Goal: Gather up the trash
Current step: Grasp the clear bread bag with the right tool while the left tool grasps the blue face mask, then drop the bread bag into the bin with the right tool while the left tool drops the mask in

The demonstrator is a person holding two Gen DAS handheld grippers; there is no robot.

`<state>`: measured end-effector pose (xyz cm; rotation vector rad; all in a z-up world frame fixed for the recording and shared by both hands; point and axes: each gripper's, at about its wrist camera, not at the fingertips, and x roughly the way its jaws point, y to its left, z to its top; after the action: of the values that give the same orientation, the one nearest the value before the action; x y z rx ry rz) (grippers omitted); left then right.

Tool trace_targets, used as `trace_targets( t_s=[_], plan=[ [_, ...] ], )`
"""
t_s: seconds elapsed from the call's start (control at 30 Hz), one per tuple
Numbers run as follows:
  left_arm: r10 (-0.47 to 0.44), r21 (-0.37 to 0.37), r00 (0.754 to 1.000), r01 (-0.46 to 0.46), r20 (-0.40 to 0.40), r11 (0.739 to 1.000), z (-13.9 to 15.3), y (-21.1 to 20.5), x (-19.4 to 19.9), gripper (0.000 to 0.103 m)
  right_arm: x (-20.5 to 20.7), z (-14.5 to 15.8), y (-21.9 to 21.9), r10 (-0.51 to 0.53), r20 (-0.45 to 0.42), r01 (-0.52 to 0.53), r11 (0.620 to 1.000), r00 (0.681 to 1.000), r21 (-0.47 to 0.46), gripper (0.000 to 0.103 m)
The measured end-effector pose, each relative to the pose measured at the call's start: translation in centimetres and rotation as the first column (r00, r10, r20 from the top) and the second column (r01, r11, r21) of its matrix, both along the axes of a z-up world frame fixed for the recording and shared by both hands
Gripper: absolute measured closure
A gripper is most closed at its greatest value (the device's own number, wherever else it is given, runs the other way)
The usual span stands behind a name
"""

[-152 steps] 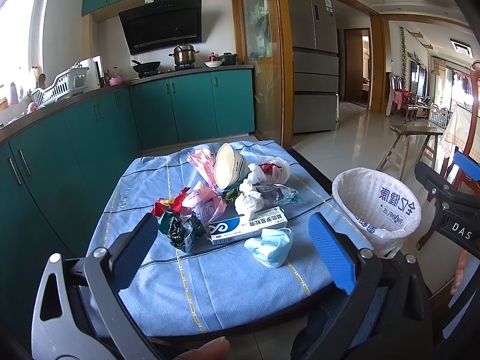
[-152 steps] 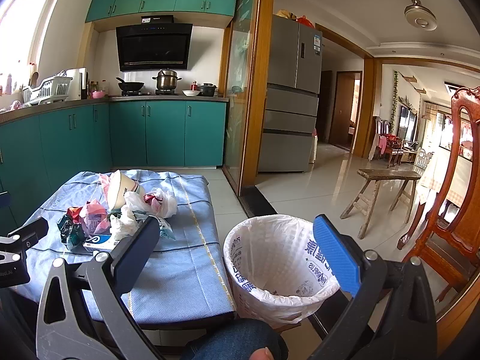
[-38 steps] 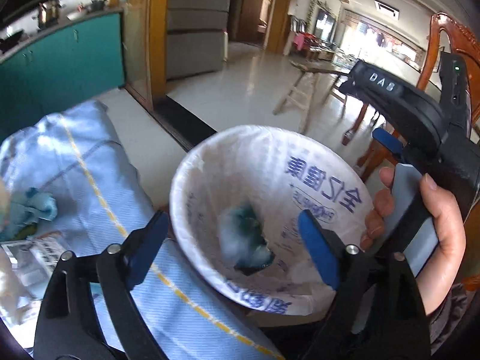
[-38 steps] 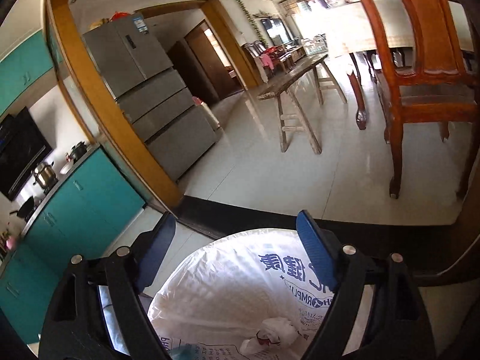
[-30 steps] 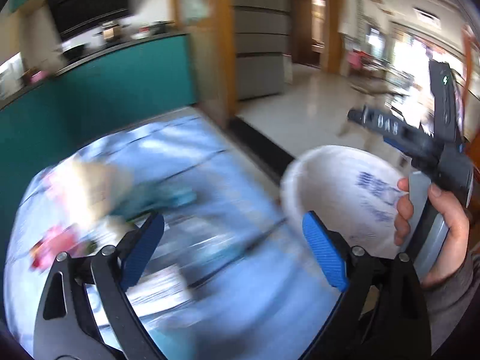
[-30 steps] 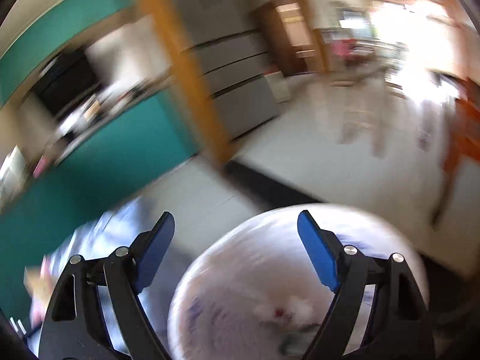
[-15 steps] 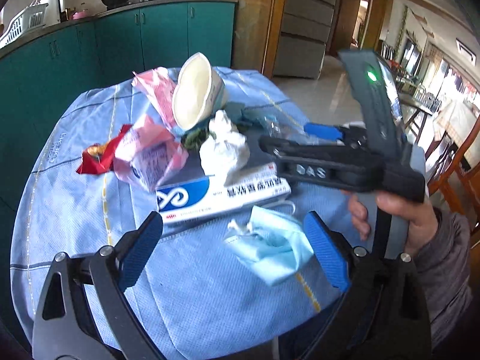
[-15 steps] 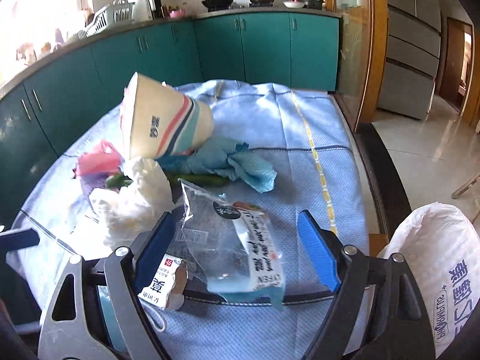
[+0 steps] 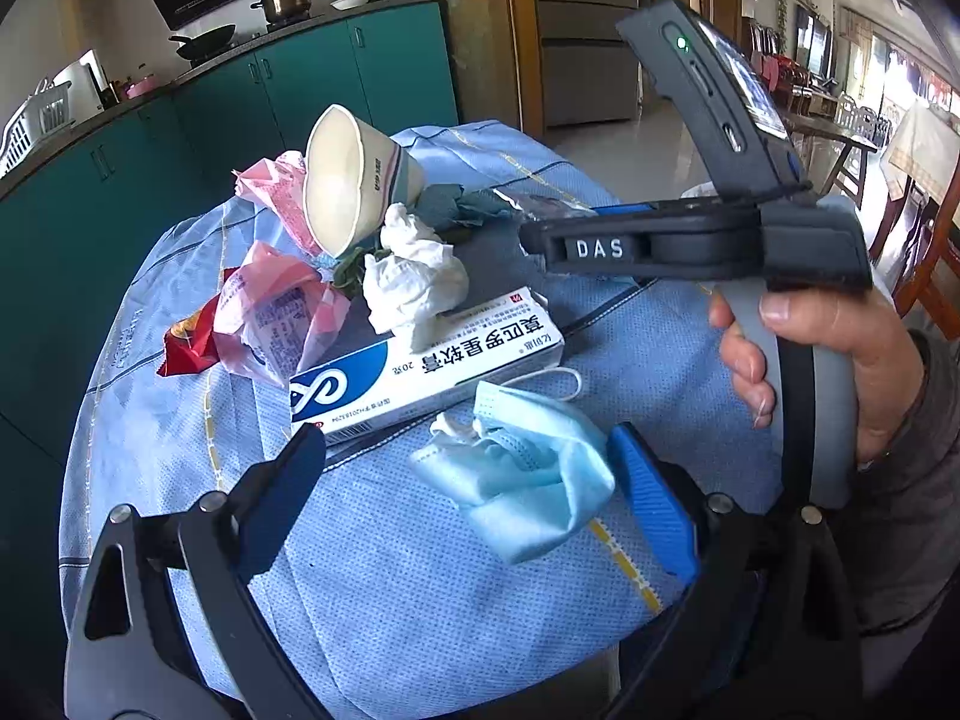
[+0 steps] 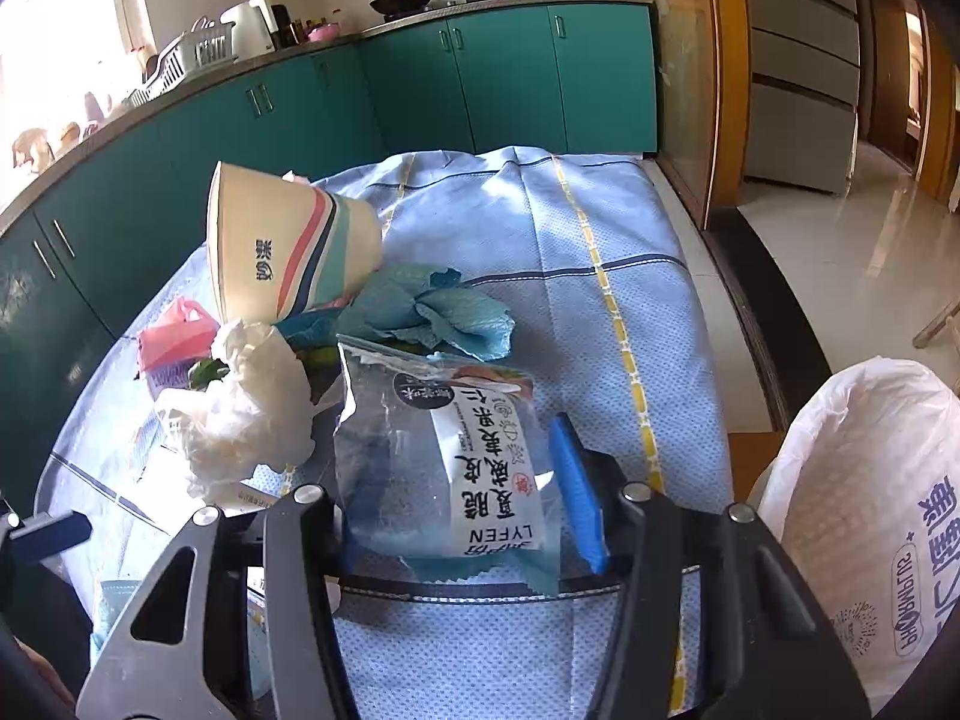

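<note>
Trash lies on a table under a blue cloth (image 9: pixel 420 570). My left gripper (image 9: pixel 468 486) is open, its fingers on either side of a crumpled light-blue face mask (image 9: pixel 528 486). Behind the mask lie a white and blue toothpaste box (image 9: pixel 432 360), a white tissue wad (image 9: pixel 414 282), pink wrappers (image 9: pixel 270 312) and a tipped paper bowl (image 9: pixel 348 174). My right gripper (image 10: pixel 456 516) has its jaws narrowed around a clear plastic snack bag (image 10: pixel 444 462); whether they press it is unclear. The right gripper also shows in the left wrist view (image 9: pixel 690 246).
A trash bin lined with a white bag (image 10: pixel 864 516) stands off the table's right edge. A crumpled teal paper (image 10: pixel 444 312) lies beside the bowl (image 10: pixel 282 246). Teal kitchen cabinets (image 10: pixel 480 72) run behind the table. Tiled floor and wooden chairs are to the right.
Both grippers swung from over the bin back to the table. The left has come down close over the face mask. The right gripper's jaws have narrowed around the clear snack bag.
</note>
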<state>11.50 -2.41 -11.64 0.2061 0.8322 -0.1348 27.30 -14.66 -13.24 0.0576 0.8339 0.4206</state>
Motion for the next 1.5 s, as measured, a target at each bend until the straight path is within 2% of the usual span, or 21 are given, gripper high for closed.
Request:
trace_targets(
  t_s=[0.1,0.27,0.33,0.4,0.57,0.77,0.87,1.07,1.27,1.4,1.5],
  plan=[
    [0.000,0.013,1.000,0.000,-0.005,1.000,-0.3,-0.1,0.3,0.011,-0.4,0.2,-0.1,-0.007,0.005,0.007,1.000,1.000,-0.008,0.050],
    [-0.007,0.020,1.000,0.008,-0.028,1.000,-0.9,-0.5,0.2,0.027,-0.8,0.3,0.2,0.009,0.018,-0.009,1.000,1.000,-0.024,0.050],
    [-0.010,0.002,0.999,0.010,-0.051,1.000,-1.2,-0.4,0.3,0.047,-1.0,0.3,0.4,0.015,0.024,-0.014,0.999,1.000,-0.032,0.050],
    [-0.013,-0.035,0.997,0.010,-0.080,0.999,-1.5,-0.1,0.7,0.061,-1.1,0.3,0.6,0.019,0.028,-0.018,0.999,0.999,-0.038,0.049],
    [0.000,-0.060,0.997,-0.005,-0.074,0.998,-1.4,0.7,1.0,0.074,-1.1,0.2,1.0,0.023,0.026,-0.021,0.998,0.999,-0.062,0.039],
    [0.015,-0.069,0.997,-0.020,-0.073,0.997,-1.0,1.1,1.2,0.076,-1.2,0.0,1.1,0.019,0.028,-0.017,0.997,0.999,-0.072,0.039],
    [0.021,-0.067,0.998,-0.026,-0.062,0.997,-0.6,1.2,0.9,0.076,-1.1,0.0,0.9,0.005,0.025,-0.004,0.997,1.000,-0.071,0.049],
    [0.061,-0.078,0.998,-0.064,-0.031,0.995,0.0,2.1,0.7,0.076,-1.2,0.5,0.0,-0.021,0.042,0.022,0.999,0.999,-0.038,0.050],
    [0.095,-0.092,0.995,-0.094,0.003,0.991,0.7,3.1,0.6,0.076,-1.2,2.0,-3.2,-0.138,0.094,0.137,0.990,0.986,0.020,0.050],
    [0.109,-0.106,0.994,-0.106,0.019,0.989,1.3,3.7,0.8,0.076,-1.5,3.0,-6.7,-0.318,0.158,0.324,0.946,0.935,-0.010,0.050],
    [0.101,-0.120,0.994,-0.097,0.028,0.988,1.8,3.7,0.9,0.077,-1.7,2.7,-11.0,-0.509,0.159,0.523,0.850,0.846,-0.061,0.050]
  ],
)
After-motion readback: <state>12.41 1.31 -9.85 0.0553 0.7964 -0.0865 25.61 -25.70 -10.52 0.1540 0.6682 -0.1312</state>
